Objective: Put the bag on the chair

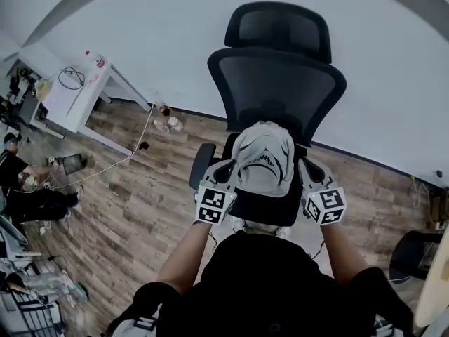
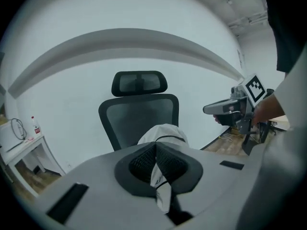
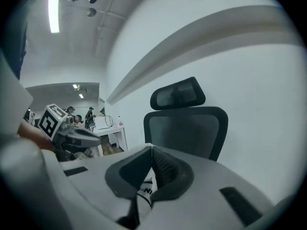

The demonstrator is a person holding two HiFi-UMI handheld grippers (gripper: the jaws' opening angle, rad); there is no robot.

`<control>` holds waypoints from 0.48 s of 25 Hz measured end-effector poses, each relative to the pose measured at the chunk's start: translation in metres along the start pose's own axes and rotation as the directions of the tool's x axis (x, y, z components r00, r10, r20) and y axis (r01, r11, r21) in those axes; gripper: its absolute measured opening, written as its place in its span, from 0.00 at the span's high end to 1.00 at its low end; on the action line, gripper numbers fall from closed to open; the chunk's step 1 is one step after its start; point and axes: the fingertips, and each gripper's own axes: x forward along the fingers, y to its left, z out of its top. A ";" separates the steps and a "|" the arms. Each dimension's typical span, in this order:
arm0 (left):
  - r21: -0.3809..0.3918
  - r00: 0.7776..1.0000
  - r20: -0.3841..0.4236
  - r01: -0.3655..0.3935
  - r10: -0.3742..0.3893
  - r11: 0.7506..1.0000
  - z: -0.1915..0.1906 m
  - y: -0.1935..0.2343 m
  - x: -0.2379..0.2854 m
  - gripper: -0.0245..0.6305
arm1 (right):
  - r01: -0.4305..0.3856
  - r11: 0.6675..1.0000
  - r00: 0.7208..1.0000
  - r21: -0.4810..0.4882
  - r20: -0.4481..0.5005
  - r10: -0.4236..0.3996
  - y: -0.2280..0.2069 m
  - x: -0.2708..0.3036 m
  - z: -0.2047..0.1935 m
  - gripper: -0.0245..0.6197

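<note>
At the far left of the head view, a white tabletop is seen against the pale wall, with a small bottle standing on it. A seated person is partly shown at the left edge, on the wooden floor.

Moving towards the centre, the left gripper is held out by a bare forearm, its marker cube facing up. Its jaws are closed together on the left side of the bag; in the left gripper view a fold of pale fabric is seen pinched between the dark pads.

The bag, light grey-white with dark trim, is held between the two grippers in front of the mesh backrest of the black chair and above its seat. Whether its underside touches the seat cannot be made out.

To the right, the right gripper is clamped on the bag's other side. In the right gripper view its jaws are pressed together on white fabric with black print.

At the far right edge, the dark base of a second seat is partly shown.
</note>
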 end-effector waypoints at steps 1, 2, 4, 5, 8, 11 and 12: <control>-0.001 1.000 0.009 0.010 -0.010 1.000 0.006 -0.003 -0.003 0.93 | -0.004 0.999 1.000 -0.034 0.015 0.005 0.004 -0.001 0.005 0.93; -0.006 1.000 0.019 0.017 -0.017 1.000 0.011 -0.006 -0.006 0.93 | -0.007 0.998 1.000 -0.065 0.028 0.008 0.007 -0.003 0.010 0.93; -0.018 0.999 0.040 0.020 -0.019 1.000 0.019 -0.008 -0.010 0.93 | 0.001 0.995 0.998 -0.099 0.055 0.004 0.011 -0.006 0.020 0.93; -0.025 0.999 0.049 0.018 -0.017 1.000 0.022 -0.008 -0.012 0.93 | 0.006 0.994 0.998 -0.106 0.070 0.002 0.013 -0.007 0.025 0.93; -0.050 0.997 0.069 0.021 -0.017 0.999 0.025 -0.008 -0.015 0.93 | 0.014 0.990 0.995 -0.139 0.104 0.001 0.023 -0.009 0.035 0.93; -0.057 0.997 0.078 0.026 -0.021 0.998 0.022 -0.013 -0.021 0.93 | 0.016 0.987 0.995 -0.160 0.104 0.001 0.030 -0.010 0.034 0.93; -0.060 0.997 0.081 0.022 -0.017 0.998 0.021 -0.013 -0.022 0.93 | 0.020 0.987 0.995 -0.162 0.104 -0.003 0.031 -0.011 0.034 0.93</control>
